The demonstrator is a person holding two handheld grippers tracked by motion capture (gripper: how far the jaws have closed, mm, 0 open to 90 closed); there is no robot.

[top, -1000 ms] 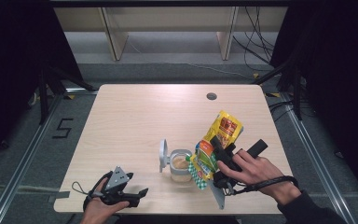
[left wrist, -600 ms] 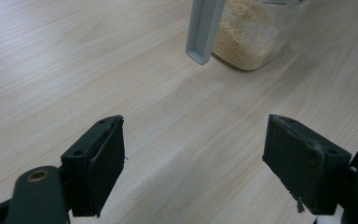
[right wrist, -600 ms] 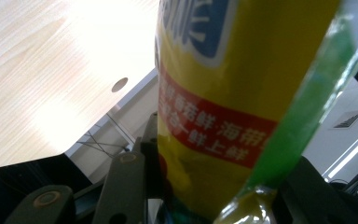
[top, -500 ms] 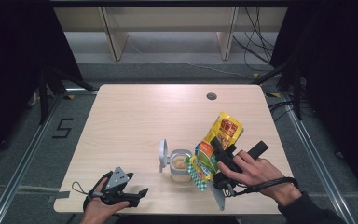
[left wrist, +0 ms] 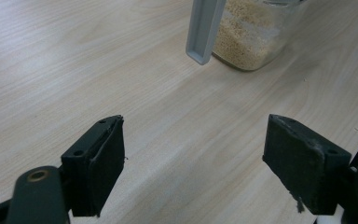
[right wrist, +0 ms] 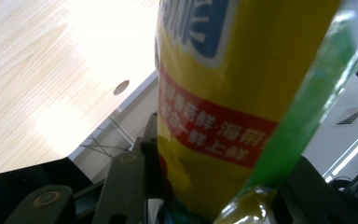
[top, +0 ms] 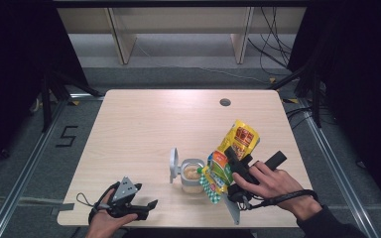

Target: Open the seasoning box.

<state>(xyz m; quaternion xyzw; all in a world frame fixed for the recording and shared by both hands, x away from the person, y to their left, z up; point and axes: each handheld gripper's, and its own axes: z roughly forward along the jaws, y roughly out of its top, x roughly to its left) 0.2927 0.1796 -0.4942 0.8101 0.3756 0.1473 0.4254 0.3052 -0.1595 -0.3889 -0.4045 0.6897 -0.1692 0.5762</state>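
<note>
left gripper (top: pixel 146 207) sits at the lower left of the high view near the table (top: pixel 144 129) edge, jaws wide apart, nothing between them; in the left gripper view the pads (left wrist: pixel 100 163) frame bare wood, with the jar (left wrist: pixel 251 35) off at the top of frame. moving right: glass jar (top: pixel 192 174) in the lower middle of the high view, grey flip lid (top: pixel 173 166) standing open on its left side, pale granules inside, looks partly full. glass, so rigid, probably slick and breakable; i'd keep it flat on the table and not knock it with the bag. right of that, touching or just over the jar rim, is the pouch (top: pixel 228 158), yellow with green and a red band, tilted with its lower end toward the jar mouth. my right gripper (top: pixel 238 171) is clamped on it partway closed, pouch body squeezed between the jaws; the right gripper view has the film (right wrist: pixel 223 93) bulging up out of the jaws. handling guess: light, soft, glossy film, so it will buckle and can slide in the pads. grip across the mid body, where i have it now, seems right; near a sealed edge would be stiffer. too much squeeze could dump the contents fast. can't tell from here whether the pouch mouth is open.
</note>
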